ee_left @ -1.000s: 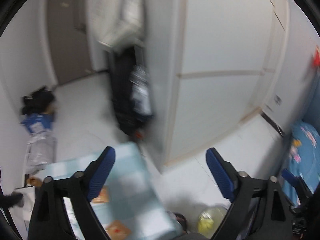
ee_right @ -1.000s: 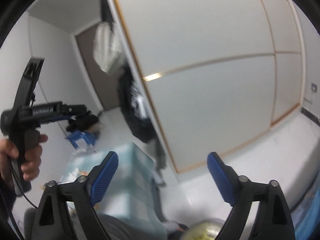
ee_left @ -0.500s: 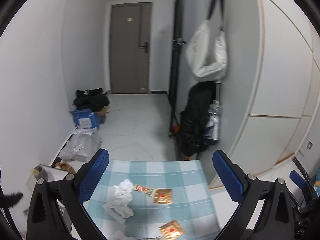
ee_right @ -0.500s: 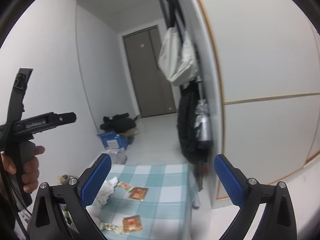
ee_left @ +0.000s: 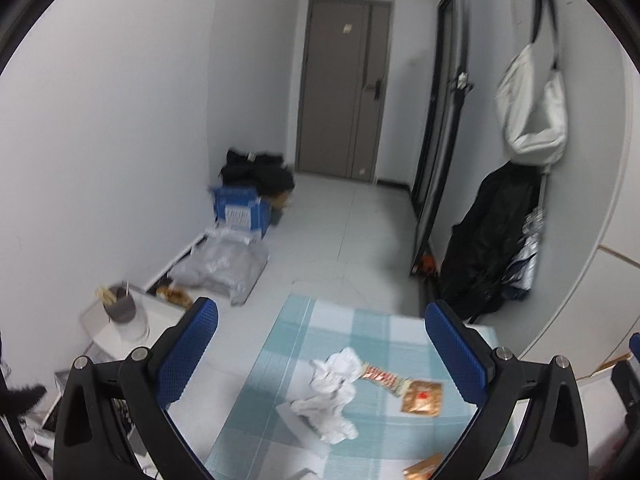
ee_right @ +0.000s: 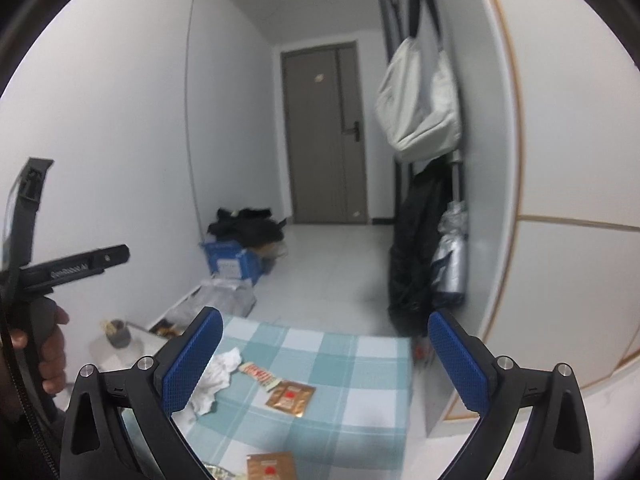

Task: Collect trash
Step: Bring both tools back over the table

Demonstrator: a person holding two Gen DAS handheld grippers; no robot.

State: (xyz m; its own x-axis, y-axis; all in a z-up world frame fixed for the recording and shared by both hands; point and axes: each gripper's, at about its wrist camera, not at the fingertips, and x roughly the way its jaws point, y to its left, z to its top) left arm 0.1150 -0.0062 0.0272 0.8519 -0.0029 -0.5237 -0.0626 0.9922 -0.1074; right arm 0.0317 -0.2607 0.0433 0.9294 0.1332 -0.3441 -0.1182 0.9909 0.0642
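Both grippers hang above the near end of a table covered in a blue-checked cloth [ee_left: 344,320], jaws spread wide and holding nothing: the left gripper [ee_left: 320,344] and the right gripper [ee_right: 324,348]. The trash lies on the cloth. A crumpled white tissue [ee_left: 334,394] sits toward the left edge, a striped candy wrapper [ee_left: 380,376] just beside it, touching a gold sachet [ee_left: 422,398]. Another gold sachet [ee_right: 270,466] lies at the near edge.

The left gripper [ee_left: 320,344] hangs wide apart, empty, above a checked desk [ee_left: 360,328]. On it lie a crumpled tissue [ee_left: 334,394], a striped wrapper [ee_left: 380,378] and a copper sachet [ee_left: 422,398] touching the wrapper's end.
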